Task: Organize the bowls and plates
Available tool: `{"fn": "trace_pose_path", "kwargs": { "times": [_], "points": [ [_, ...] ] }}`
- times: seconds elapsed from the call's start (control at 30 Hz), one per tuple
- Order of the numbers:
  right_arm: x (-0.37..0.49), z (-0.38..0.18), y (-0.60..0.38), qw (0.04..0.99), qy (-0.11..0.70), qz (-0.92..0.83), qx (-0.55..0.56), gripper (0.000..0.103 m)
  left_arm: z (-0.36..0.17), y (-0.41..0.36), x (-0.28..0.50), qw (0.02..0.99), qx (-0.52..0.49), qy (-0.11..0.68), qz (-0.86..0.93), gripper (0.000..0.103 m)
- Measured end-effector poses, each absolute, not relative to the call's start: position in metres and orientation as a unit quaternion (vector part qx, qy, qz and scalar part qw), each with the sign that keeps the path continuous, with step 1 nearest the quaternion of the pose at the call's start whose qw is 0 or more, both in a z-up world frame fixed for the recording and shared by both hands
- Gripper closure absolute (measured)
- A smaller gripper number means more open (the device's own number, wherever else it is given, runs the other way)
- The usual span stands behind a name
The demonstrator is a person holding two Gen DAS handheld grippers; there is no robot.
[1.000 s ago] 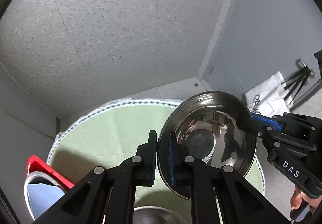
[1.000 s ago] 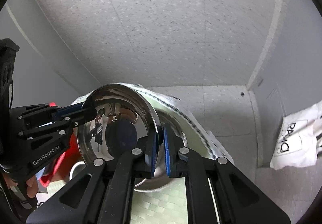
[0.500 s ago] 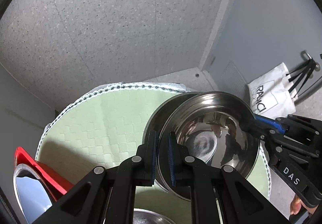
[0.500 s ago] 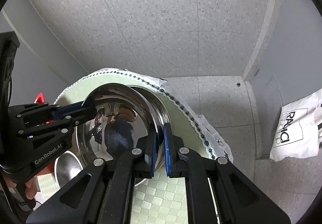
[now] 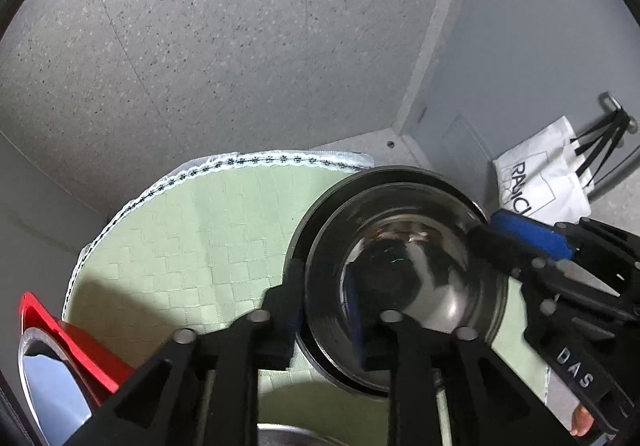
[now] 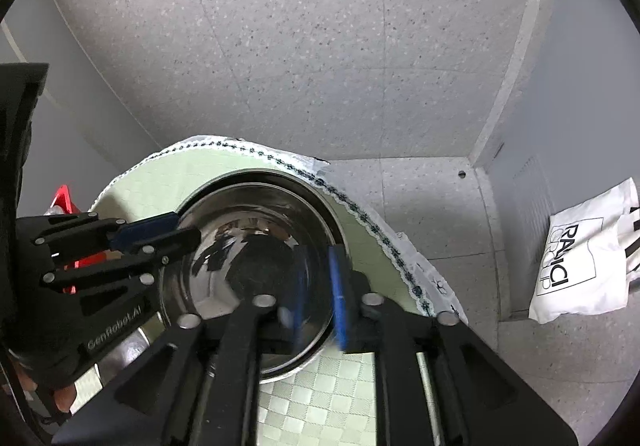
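Steel bowl nested into a larger one, both tongs spread wide.
Left gripper (image 5: 332, 322) and right gripper (image 6: 316, 302) straddle the steel bowl (image 5: 404, 270), gaping; lift straight clear without nudging the larger bowl (image 6: 320, 197) on the green mat (image 5: 200, 246). Only the left view shows the red container (image 5: 76, 346).

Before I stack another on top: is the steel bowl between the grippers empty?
Empty: the steel bowl shows only bare reflective metal inside, in both wrist views.

We see a round table w/ green checked cloth (image 5: 208, 254) (lace-edged); on it nested steel bowls (image 5: 404, 278), a red tray (image 5: 80, 342) at the left edge.
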State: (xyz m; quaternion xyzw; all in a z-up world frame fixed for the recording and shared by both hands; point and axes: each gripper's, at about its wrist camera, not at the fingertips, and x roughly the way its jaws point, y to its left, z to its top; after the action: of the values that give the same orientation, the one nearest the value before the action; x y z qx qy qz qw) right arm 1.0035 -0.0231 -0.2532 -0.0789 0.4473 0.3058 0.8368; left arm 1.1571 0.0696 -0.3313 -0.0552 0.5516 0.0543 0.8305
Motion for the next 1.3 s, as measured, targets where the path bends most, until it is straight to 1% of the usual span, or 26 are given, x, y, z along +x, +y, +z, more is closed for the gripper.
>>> {"fn": "trace_pose_path", "kwargs": {
  "times": [0.03,0.07,0.1,0.13,0.17,0.2,0.27,0.33,0.47,0.53,0.63,0.73,0.87,1.07,1.2,1.3],
  "points": [
    [1.001,-0.251,-0.024,0.840,0.445,0.302,-0.077,0.069,-0.329,0.071,1.154,0.832,-0.057,0.550,0.054,0.073],
    [0.999,-0.249,-0.026,0.841,0.442,0.301,-0.076,0.060,-0.324,0.072,1.150,0.837,-0.056,0.542,0.054,0.062],
    [0.996,-0.247,-0.027,0.843,0.440,0.301,-0.073,0.057,-0.319,0.074,1.146,0.841,-0.053,0.535,0.055,0.056],
    [0.992,-0.243,-0.030,0.847,0.435,0.298,-0.070,0.053,-0.313,0.075,1.141,0.846,-0.050,0.527,0.056,0.044],
    [0.988,-0.238,-0.032,0.850,0.430,0.295,-0.067,0.050,-0.307,0.077,1.135,0.851,-0.047,0.519,0.055,0.037],
    [0.983,-0.233,-0.034,0.855,0.424,0.291,-0.064,0.049,-0.301,0.079,1.130,0.855,-0.046,0.513,0.051,0.035],
    [0.972,-0.222,-0.041,0.863,0.413,0.286,-0.053,0.041,-0.290,0.085,1.117,0.863,-0.039,0.503,0.037,0.025],
    [0.958,-0.213,-0.048,0.871,0.401,0.282,-0.044,0.037,-0.281,0.092,1.103,0.867,-0.025,0.497,0.023,0.018],
    [0.926,-0.201,-0.056,0.882,0.387,0.268,-0.030,0.033,-0.273,0.110,1.075,0.870,-0.012,0.493,0.004,0.015],
    [0.911,-0.202,-0.056,0.882,0.392,0.262,-0.020,0.031,-0.274,0.118,1.066,0.866,-0.007,0.501,-0.002,0.015],
    [0.886,-0.211,-0.053,0.878,0.403,0.258,-0.003,0.030,-0.275,0.127,1.051,0.857,0.007,0.514,-0.015,0.015],
    [0.868,-0.230,-0.047,0.870,0.424,0.250,0.022,0.030,-0.278,0.129,1.042,0.846,0.023,0.532,-0.041,0.015],
    [0.847,-0.264,-0.036,0.851,0.461,0.245,0.062,0.030,-0.293,0.120,1.033,0.827,0.078,0.553,-0.063,0.015],
    [0.834,-0.307,-0.030,0.829,0.498,0.226,0.117,0.030,-0.317,0.107,1.038,0.798,0.137,0.581,-0.075,0.015],
    [0.835,-0.322,-0.029,0.819,0.509,0.223,0.141,0.030,-0.329,0.097,1.041,0.796,0.186,0.573,-0.066,0.014],
    [0.835,-0.333,-0.027,0.811,0.518,0.223,0.155,0.034,-0.335,0.090,1.041,0.795,0.216,0.563,-0.065,0.016]
  ]
}}
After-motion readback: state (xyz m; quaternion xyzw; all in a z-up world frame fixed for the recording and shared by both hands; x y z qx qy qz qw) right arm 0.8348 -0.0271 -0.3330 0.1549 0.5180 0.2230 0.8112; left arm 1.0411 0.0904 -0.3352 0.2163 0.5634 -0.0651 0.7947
